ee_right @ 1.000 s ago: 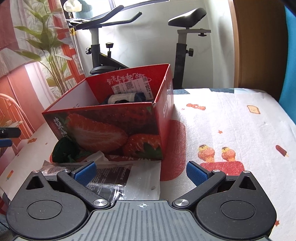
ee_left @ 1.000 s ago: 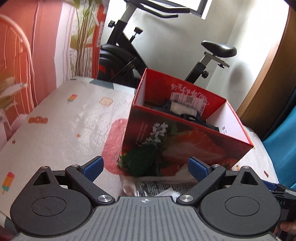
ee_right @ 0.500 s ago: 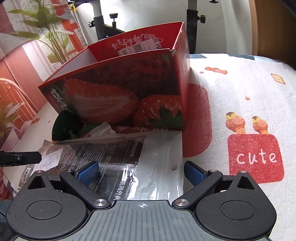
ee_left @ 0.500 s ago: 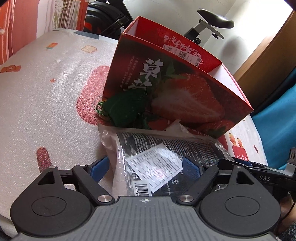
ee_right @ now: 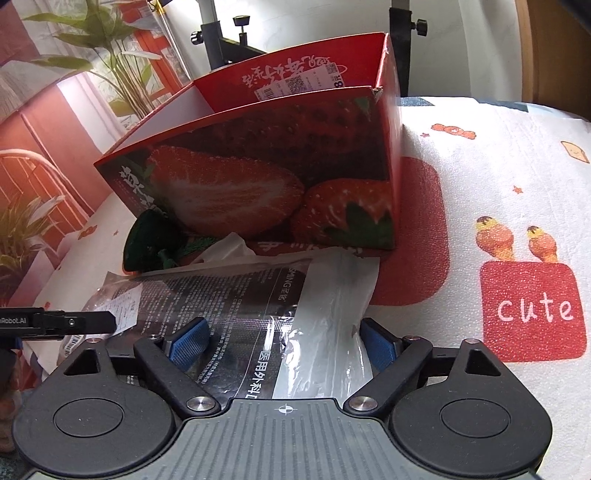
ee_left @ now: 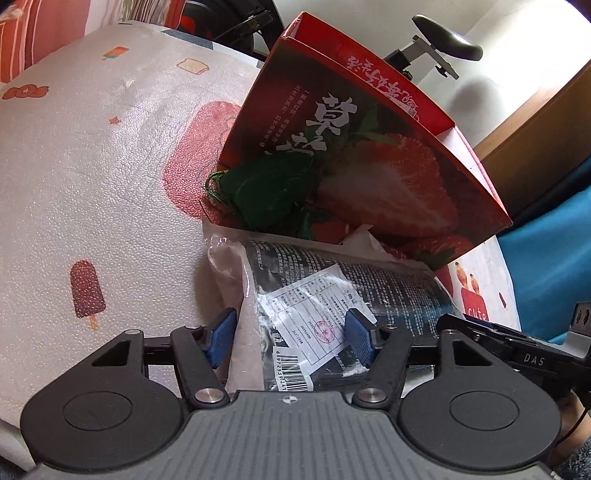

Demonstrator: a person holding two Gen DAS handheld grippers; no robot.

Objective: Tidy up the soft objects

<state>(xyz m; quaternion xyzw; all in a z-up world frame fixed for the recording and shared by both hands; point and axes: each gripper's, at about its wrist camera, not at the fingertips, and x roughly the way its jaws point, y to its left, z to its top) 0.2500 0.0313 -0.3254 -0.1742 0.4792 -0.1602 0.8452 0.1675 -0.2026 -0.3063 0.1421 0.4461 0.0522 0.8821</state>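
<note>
**Two grippers closing in on one plastic packet**

One red strawberry box (ee_right: 280, 192) stands on the patterned cloth (ee_right: 517, 177). In front of it lie one flat plastic packet (ee_right: 258, 306) and one green pouch (ee_left: 269, 192), the pouch touching the box wall. The left gripper (ee_left: 291, 334) and right gripper (ee_right: 284, 341) each straddle an end of the packet; both have just been closing, jaws part open, pads not yet clamped.

A black exercise bike (ee_left: 443, 40) is seen against a white wall (ee_right: 303, 33), beside a brown wooden door (ee_left: 535, 125); daylight is cast on a green plant (ee_right: 122, 70).
</note>
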